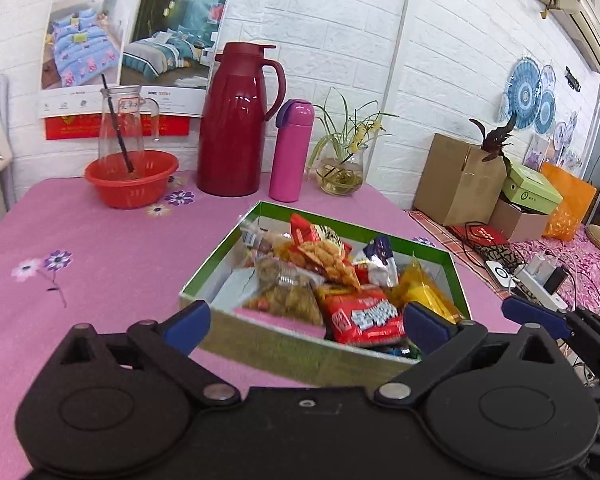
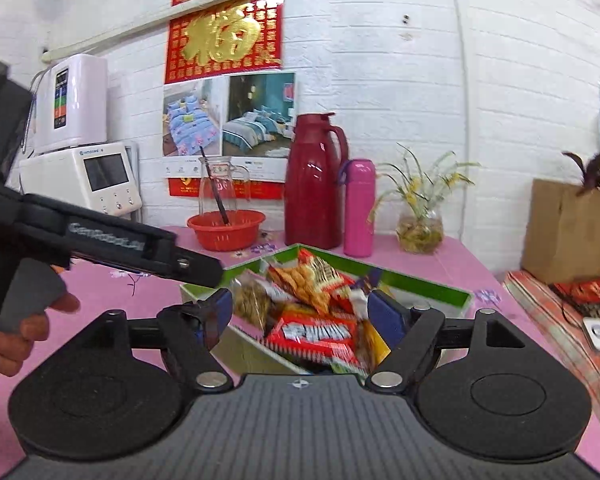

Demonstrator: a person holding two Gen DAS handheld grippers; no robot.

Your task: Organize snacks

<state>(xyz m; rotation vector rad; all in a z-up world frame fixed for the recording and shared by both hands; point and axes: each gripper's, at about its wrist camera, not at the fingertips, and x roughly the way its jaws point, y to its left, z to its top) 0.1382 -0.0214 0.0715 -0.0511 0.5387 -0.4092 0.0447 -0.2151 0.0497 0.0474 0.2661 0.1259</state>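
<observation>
A green-rimmed open box (image 1: 204,272) stands on the pink tablecloth, full of snack packets. A red packet (image 1: 364,316) lies at the front, with a clear bag of brown snacks (image 1: 284,292), an orange crisp pack (image 1: 324,252) and a yellow packet (image 1: 424,284) around it. My left gripper (image 1: 306,326) is open just in front of the box's near wall, its blue pads wide apart and touching nothing. My right gripper (image 2: 300,312) is open too, over the near end of the box (image 2: 420,280) and the red packet (image 2: 316,332), holding nothing.
Along the back wall stand a red basin (image 1: 132,178) with a glass pitcher (image 1: 122,128), a dark red thermos jug (image 1: 236,120), a pink bottle (image 1: 290,152) and a plant vase (image 1: 342,174). A cardboard box (image 1: 458,178) and a power strip (image 1: 540,284) lie right of the table.
</observation>
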